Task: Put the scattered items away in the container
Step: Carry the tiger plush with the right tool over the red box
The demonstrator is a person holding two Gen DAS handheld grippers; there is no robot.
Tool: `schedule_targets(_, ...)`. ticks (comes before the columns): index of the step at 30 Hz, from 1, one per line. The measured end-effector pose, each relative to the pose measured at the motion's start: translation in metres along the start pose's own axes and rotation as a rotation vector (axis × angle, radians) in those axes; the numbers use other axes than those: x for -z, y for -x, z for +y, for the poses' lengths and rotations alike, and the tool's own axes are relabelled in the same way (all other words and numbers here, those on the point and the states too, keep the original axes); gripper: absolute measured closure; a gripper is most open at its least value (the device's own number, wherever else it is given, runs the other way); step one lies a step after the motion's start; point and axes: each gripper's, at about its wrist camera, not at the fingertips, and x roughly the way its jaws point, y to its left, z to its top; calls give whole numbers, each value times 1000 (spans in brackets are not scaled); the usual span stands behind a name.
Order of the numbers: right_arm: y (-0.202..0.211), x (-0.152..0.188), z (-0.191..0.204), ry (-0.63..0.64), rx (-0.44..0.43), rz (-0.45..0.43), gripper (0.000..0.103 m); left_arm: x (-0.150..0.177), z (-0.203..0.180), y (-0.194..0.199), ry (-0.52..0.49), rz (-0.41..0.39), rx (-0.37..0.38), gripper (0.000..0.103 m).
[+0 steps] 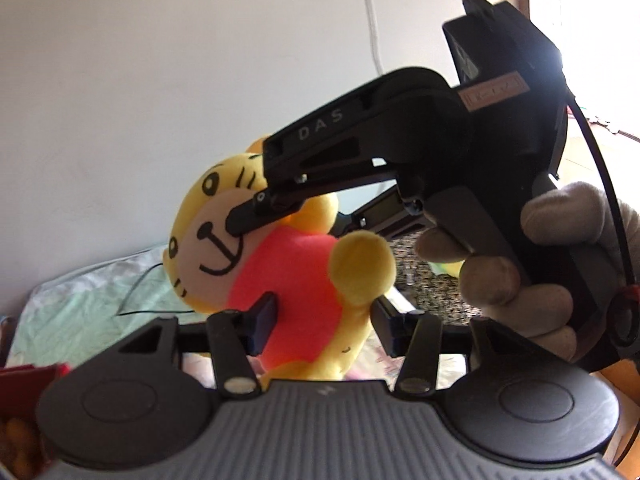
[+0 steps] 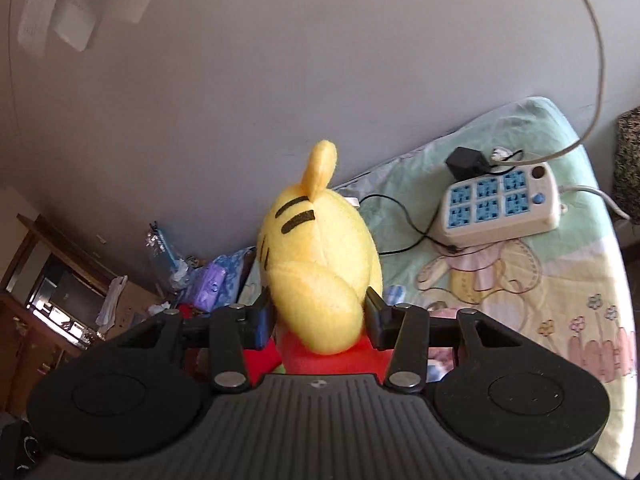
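Note:
A yellow tiger plush toy point(image 1: 280, 268) with a red shirt hangs in the air above the bed, held by both grippers. My left gripper point(image 1: 324, 320) is shut on its body, with the pads pressing into the red shirt and the yellow side. My right gripper point(image 1: 290, 222) comes in from the right in a gloved hand point(image 1: 560, 240) and clamps the toy's head. In the right wrist view the back of the plush toy's point(image 2: 320, 240) striped head fills the space between the right gripper's point(image 2: 319, 320) pads, which press on it.
A bed with a pale green cartoon sheet point(image 2: 560, 280) lies below, carrying a white power strip point(image 2: 500, 204), a black adapter point(image 2: 466, 162) and cables. Clutter point(image 2: 192, 276) and wooden furniture point(image 2: 60, 292) stand at the left. A red-edged box point(image 1: 28, 376) shows at the lower left.

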Motion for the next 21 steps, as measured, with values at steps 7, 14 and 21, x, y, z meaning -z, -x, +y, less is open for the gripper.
schedule_targets(7, -66, 41, 70, -2, -79, 49, 56, 29, 72, 53, 38, -2, -82, 51)
schedule_targets(14, -126, 84, 145, -46, 15, 58, 56, 65, 157, 100, 59, 46, -17, 51)
schedule_targets(21, -168, 124, 198, -19, 246, 10, 56, 102, 219, 117, 62, 116, 137, 51)
